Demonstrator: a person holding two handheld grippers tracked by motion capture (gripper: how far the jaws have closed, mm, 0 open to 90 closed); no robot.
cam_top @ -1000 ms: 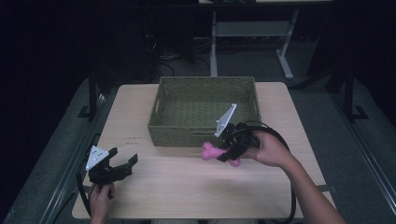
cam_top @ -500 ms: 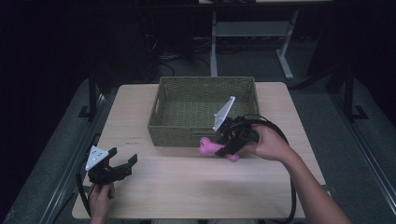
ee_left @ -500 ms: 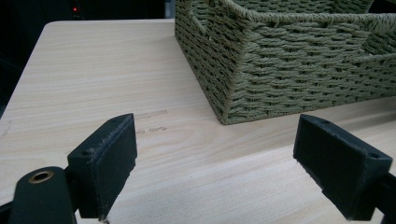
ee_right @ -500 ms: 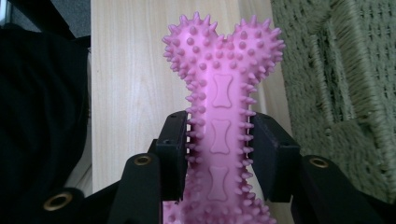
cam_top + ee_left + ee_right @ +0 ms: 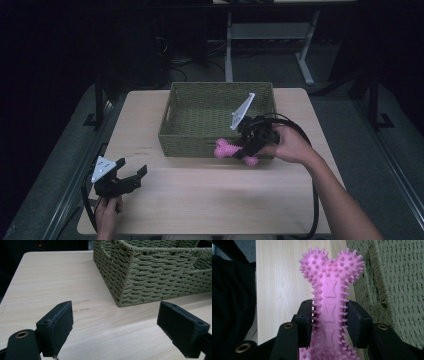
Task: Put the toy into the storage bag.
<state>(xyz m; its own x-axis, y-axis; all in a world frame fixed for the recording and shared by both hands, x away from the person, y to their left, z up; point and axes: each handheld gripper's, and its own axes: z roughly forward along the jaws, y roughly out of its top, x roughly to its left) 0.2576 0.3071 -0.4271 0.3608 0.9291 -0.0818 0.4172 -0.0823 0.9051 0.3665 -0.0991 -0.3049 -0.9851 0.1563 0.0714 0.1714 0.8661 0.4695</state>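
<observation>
Pink spiked bone toy (image 5: 330,307) sits clamped by its shaft between the jaws of the right gripper (image 5: 248,148), held at the near wall of the woven green basket (image 5: 200,142), toward its right end. Left gripper (image 5: 131,178) rests near the table's (image 5: 210,200) near-left corner, jaws spread wide, holding nothing.

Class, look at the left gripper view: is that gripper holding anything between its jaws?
No. The left gripper has its jaws wide apart, with bare table between them.
</observation>
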